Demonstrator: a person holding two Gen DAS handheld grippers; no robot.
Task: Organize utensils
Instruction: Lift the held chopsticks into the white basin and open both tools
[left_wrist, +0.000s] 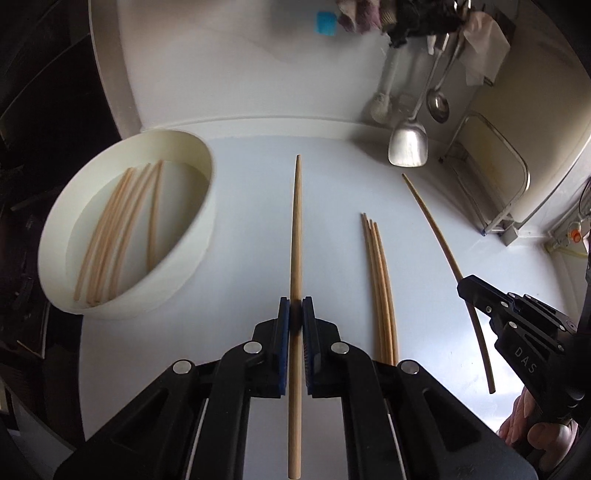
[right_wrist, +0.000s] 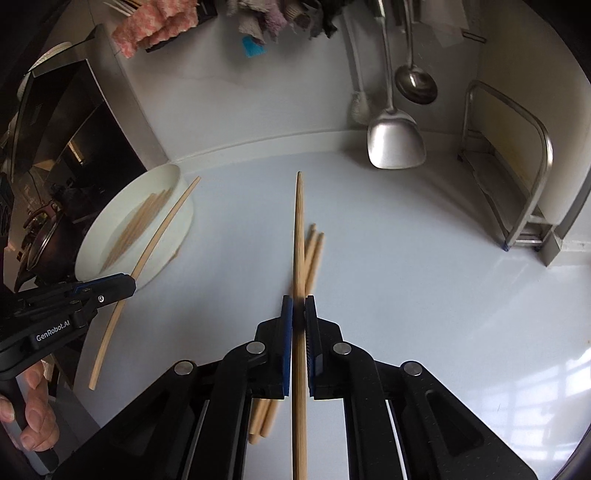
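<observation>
The left tongs (left_wrist: 296, 314) are clenched on one chopstick (left_wrist: 295, 258), and the right tongs (right_wrist: 298, 314) on another (right_wrist: 298, 258). The step in hand looks like carrying both to the white bowl (left_wrist: 192, 258) at ten o'clock, where several already lie. Three more (left_wrist: 380, 288) lie on the worktop (left_wrist: 258, 221) at one o'clock. Next: clear the rim, then release. Only the right view shows the pink cloth (right_wrist: 155, 26).

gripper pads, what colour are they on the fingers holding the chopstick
Blue pads on black fingers, clearest in the left wrist view, where the left gripper clamps a chopstick.
</observation>
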